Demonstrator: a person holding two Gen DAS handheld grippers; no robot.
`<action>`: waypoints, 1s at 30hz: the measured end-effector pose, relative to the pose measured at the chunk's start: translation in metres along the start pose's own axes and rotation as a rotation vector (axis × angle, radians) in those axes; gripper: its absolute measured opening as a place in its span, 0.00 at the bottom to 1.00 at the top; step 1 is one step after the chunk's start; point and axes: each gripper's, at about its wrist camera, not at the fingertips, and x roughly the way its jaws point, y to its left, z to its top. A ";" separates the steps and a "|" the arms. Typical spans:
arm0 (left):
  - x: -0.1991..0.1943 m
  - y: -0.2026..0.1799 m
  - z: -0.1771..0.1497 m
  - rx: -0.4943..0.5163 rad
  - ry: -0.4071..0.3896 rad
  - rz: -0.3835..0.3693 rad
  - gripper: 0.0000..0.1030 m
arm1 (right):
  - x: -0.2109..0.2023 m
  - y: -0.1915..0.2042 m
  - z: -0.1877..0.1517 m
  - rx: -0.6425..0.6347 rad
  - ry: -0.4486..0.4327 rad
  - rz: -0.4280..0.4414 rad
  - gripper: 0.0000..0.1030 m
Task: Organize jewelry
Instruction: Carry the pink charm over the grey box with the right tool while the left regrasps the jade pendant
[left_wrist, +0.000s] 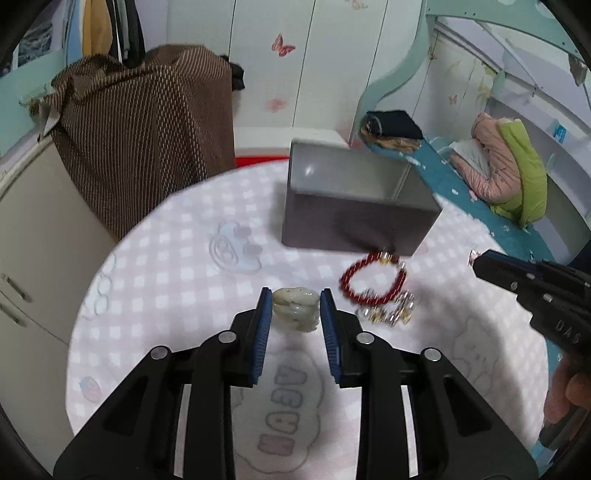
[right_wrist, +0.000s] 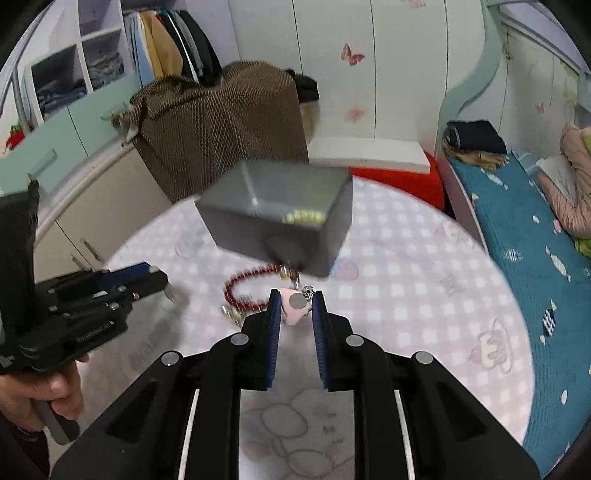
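Observation:
My left gripper (left_wrist: 296, 298) is shut on a pale jade carving (left_wrist: 296, 309), held above the table. A red bead bracelet (left_wrist: 373, 283) with gold charms lies on the pink checked cloth, right of it, over a gold and pearl piece (left_wrist: 391, 314). An open grey box (left_wrist: 351, 201) stands behind; the right wrist view shows yellow-green beads (right_wrist: 303, 217) inside it. My right gripper (right_wrist: 295, 297) is shut on a small pink item with a silver disc (right_wrist: 297, 306), in front of the box (right_wrist: 280, 218). The red bracelet (right_wrist: 243, 291) lies left of it. The left gripper (right_wrist: 162, 282) shows at the left.
The round table (left_wrist: 166, 266) has a pink checked cloth. A chair draped in brown fabric (left_wrist: 147, 129) stands behind it. A bed with teal cover (right_wrist: 517, 229) runs along the right. A red stool with a white slab (right_wrist: 369, 155) is behind the box.

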 end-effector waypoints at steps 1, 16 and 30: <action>-0.006 -0.002 0.006 0.006 -0.019 -0.002 0.22 | -0.006 0.002 0.007 -0.003 -0.017 -0.001 0.15; -0.003 0.013 0.017 0.010 -0.016 0.053 0.48 | -0.016 0.013 0.043 -0.039 -0.081 0.018 0.15; 0.059 0.028 -0.008 0.018 0.080 0.081 0.65 | -0.001 0.010 0.010 -0.002 0.003 0.031 0.15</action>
